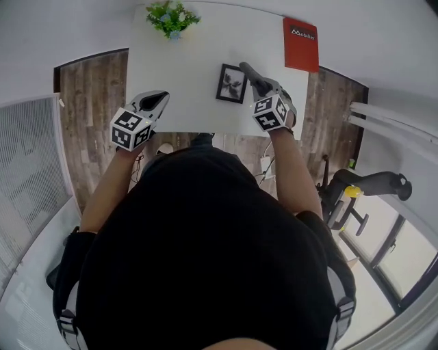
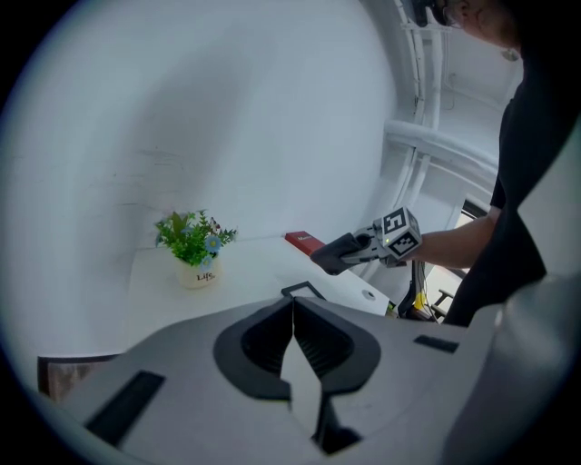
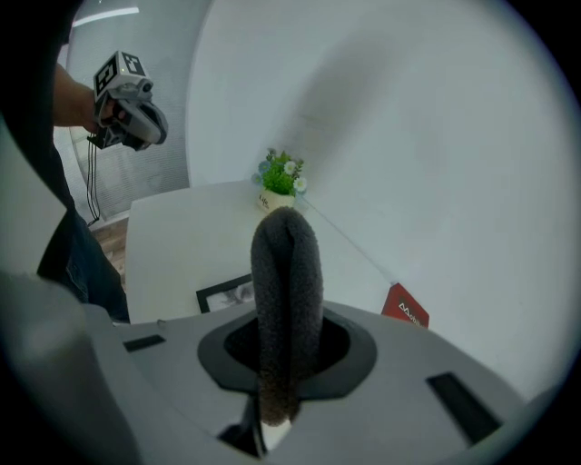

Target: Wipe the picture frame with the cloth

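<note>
My right gripper [image 1: 265, 90] is clamped on the dark grey cloth [image 3: 286, 291], which sticks out past the jaws as a folded loop. The picture frame [image 1: 231, 83] lies flat near the front edge of the white table [image 1: 198, 75], right of its middle. The cloth's end is over the frame's right side; I cannot tell if it touches. My left gripper [image 2: 292, 354] has its jaws pressed together on nothing, over the table's front left edge. A potted plant [image 1: 171, 18] stands at the far edge, and a red book [image 1: 300, 44] lies in the far right corner.
</note>
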`<state>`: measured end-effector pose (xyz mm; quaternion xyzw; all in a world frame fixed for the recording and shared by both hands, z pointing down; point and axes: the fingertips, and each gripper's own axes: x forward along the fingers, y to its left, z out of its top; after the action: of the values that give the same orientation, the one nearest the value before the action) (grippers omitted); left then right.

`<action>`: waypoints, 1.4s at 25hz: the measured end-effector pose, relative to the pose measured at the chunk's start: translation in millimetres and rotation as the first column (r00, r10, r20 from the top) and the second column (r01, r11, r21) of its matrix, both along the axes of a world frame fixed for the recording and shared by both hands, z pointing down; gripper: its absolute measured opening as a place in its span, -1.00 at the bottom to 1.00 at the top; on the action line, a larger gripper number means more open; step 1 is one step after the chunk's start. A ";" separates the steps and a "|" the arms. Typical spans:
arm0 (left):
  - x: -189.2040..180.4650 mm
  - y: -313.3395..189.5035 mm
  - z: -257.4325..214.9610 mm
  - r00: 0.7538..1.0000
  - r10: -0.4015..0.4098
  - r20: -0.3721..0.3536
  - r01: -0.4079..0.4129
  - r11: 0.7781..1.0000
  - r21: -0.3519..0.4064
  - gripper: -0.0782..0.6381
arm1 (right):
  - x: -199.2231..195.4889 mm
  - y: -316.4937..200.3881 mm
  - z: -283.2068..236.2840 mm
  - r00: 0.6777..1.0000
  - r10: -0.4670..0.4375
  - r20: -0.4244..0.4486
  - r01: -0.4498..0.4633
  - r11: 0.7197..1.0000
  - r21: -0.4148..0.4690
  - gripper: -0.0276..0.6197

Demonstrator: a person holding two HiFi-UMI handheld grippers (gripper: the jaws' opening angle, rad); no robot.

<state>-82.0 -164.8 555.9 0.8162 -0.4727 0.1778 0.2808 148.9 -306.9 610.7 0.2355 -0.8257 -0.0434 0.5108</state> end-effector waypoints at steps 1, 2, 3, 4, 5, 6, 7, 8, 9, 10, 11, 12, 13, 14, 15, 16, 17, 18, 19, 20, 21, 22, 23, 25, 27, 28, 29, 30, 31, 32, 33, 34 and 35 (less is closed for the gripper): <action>-0.1 1.3 1.7 1.000 -0.010 0.000 0.010 1.000 -0.006 -0.75 | -0.7 -3.0 4.8 1.000 -0.014 -0.014 0.014 1.000 0.002 -0.78; 0.1 2.5 3.6 1.000 -0.020 -0.001 0.020 1.000 -0.011 -0.75 | -1.1 -6.3 9.1 0.999 -0.027 -0.028 0.027 1.000 0.009 -0.78; 0.3 3.6 5.5 1.000 -0.029 -0.003 0.029 0.999 -0.017 -0.75 | -1.6 -9.7 13.2 0.998 -0.039 -0.044 0.040 0.999 0.019 -0.78; 0.6 4.8 7.5 0.999 -0.036 -0.005 0.036 0.999 -0.023 -0.75 | -2.5 -12.9 17.4 0.997 -0.052 -0.062 0.054 0.998 0.030 -0.78; 1.1 6.0 9.1 0.999 -0.042 -0.006 0.042 0.999 -0.028 -0.75 | -3.7 -15.6 21.6 0.995 -0.065 -0.080 0.068 0.997 0.039 -0.78; 1.7 7.1 10.5 0.999 -0.047 -0.007 0.047 0.998 -0.033 -0.75 | -5.0 -17.9 25.8 0.992 -0.078 -0.099 0.083 0.995 0.047 -0.78; 2.4 7.8 11.7 0.999 -0.052 -0.008 0.052 0.998 -0.037 -0.75 | -6.4 -19.8 30.1 0.988 -0.094 -0.120 0.101 0.993 0.054 -0.78; 3.3 8.3 12.5 0.998 -0.057 -0.009 0.056 0.998 -0.040 -0.75 | -7.6 -21.4 34.7 0.983 -0.111 -0.143 0.121 0.991 0.060 -0.78; 4.1 8.8 13.1 0.998 -0.062 -0.011 0.062 0.997 -0.042 -0.75 | -8.9 -22.6 39.3 0.977 -0.131 -0.166 0.143 0.988 0.065 -0.78; 4.8 9.7 13.4 0.998 -0.068 -0.013 0.068 0.997 -0.044 -0.75 | -10.7 -23.4 43.7 0.971 -0.151 -0.187 0.166 0.984 0.070 -0.78; 5.3 11.1 13.5 0.997 -0.075 -0.015 0.074 0.996 -0.046 -0.75 | -13.0 -23.5 47.7 0.963 -0.172 -0.206 0.190 0.979 0.074 -0.78; 5.4 13.0 13.7 0.996 -0.082 -0.018 0.081 0.996 -0.048 -0.75 | -15.8 -23.3 51.8 0.956 -0.192 -0.223 0.214 0.974 0.077 -0.78; 5.1 15.0 14.2 0.996 -0.089 -0.020 0.088 0.995 -0.049 -0.75 | -18.6 -23.0 56.2 0.947 -0.212 -0.240 0.237 0.968 0.077 -0.78; 4.6 17.0 14.8 0.995 -0.095 -0.022 0.094 0.994 -0.052 -0.75 | -21.3 -22.6 60.6 0.939 -0.230 -0.256 0.257 0.963 0.075 -0.78; 3.9 18.8 15.8 0.995 -0.101 -0.024 0.099 0.994 -0.056 -0.75 | -23.8 -22.5 64.9 0.932 -0.246 -0.268 0.273 0.959 0.071 -0.78; 3.3 20.3 17.0 0.994 -0.106 -0.027 0.104 0.993 -0.060 -0.75 | -26.0 -22.5 68.8 0.926 -0.257 -0.277 0.286 0.956 0.067 -0.78; 2.8 21.7 18.4 0.993 -0.111 -0.029 0.108 0.992 -0.065 -0.75 | -27.9 -22.6 72.4 0.921 -0.266 -0.285 0.295 0.953 0.063 -0.78; 2.2 23.2 20.0 0.993 -0.115 -0.031 0.113 0.991 -0.069 -0.75 | -29.7 -22.7 75.4 0.917 -0.273 -0.291 0.302 0.951 0.059 -0.78; 1.5 24.7 21.8 0.992 -0.120 -0.033 0.117 0.990 -0.073 -0.75 | -31.9 -22.5 77.9 0.914 -0.278 -0.295 0.308 0.950 0.057 -0.78; 0.7 26.1 23.3 0.992 -0.124 -0.034 0.121 0.990 -0.075 -0.75 | -34.4 -22.2 80.0 0.911 -0.283 -0.300 0.313 0.948 0.056 -0.78; 0.0 27.4 24.5 0.991 -0.127 -0.037 0.124 0.989 -0.077 -0.75 | -37.1 -21.7 81.9 0.908 -0.288 -0.303 0.318 0.946 0.054 -0.78; -0.3 28.5 25.3 0.991 -0.130 -0.039 0.126 0.989 -0.078 -0.75 | -39.7 -21.0 83.8 0.906 -0.293 -0.306 0.323 0.945 0.051 -0.78; -0.1 29.6 26.1 0.990 -0.132 -0.042 0.128 0.989 -0.078 -0.75 | -41.8 -20.2 85.8 0.903 -0.298 -0.309 0.328 0.944 0.047 -0.78; 1.6 31.9 27.7 0.990 -0.135 -0.046 0.131 0.988 -0.080 -0.75 | -44.5 -19.2 89.7 0.898 -0.306 -0.316 0.336 0.941 0.042 -0.78; 1.9 34.1 28.8 0.989 -0.139 -0.050 0.134 0.988 -0.081 -0.75 | -48.1 -19.8 91.2 0.894 -0.311 -0.322 0.343 0.938 0.044 -0.78; 1.1 35.6 29.4 0.989 -0.142 -0.051 0.137 0.987 -0.081 -0.75 | -50.3 -19.9 92.0 0.892 -0.313 -0.326 0.346 0.937 0.045 -0.78; -0.2 37.3 30.5 0.988 -0.144 -0.053 0.140 0.987 -0.082 -0.75 | -52.2 -19.5 93.8 0.890 -0.315 -0.330 0.348 0.937 0.043 -0.78; -1.5 39.1 31.8 0.988 -0.147 -0.054 0.142 0.986 -0.084 -0.75 | -53.9 -18.4 96.4 0.888 -0.317 -0.333 0.349 0.936 0.038 -0.78; -2.7 41.2 33.3 0.987 -0.149 -0.056 0.144 0.986 -0.087 -0.75 | -55.5 -16.5 99.7 0.886 -0.320 -0.335 0.350 0.936 0.030 -0.78; -3.5 43.3 34.7 0.987 -0.150 -0.058 0.145 0.985 -0.090 -0.75 | -56.8 -14.0 103.1 0.884 -0.324 -0.336 0.351 0.936 0.021 -0.78; -4.0 45.3 35.8 0.987 -0.151 -0.059 0.145 0.985 -0.094 -0.75 | -57.8 -11.6 106.5 0.883 -0.327 -0.338 0.353 0.936 0.015 -0.78; -4.4 46.9 36.5 0.987 -0.152 -0.059 0.146 0.985 -0.096 -0.75 | -58.8 -9.6 109.4 0.881 -0.330 -0.340 0.355 0.935 0.011 -0.78; -4.9 47.9 37.0 0.987 -0.152 -0.059 0.146 0.984 -0.097 -0.75 | -59.8 -8.0 111.5 0.879 -0.332 -0.342 0.356 0.934 0.008 -0.78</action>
<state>-87.0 -116.9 592.9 0.7700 -0.5143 0.1508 0.3463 89.1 -314.9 722.2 0.0920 -0.7533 -0.2021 0.6191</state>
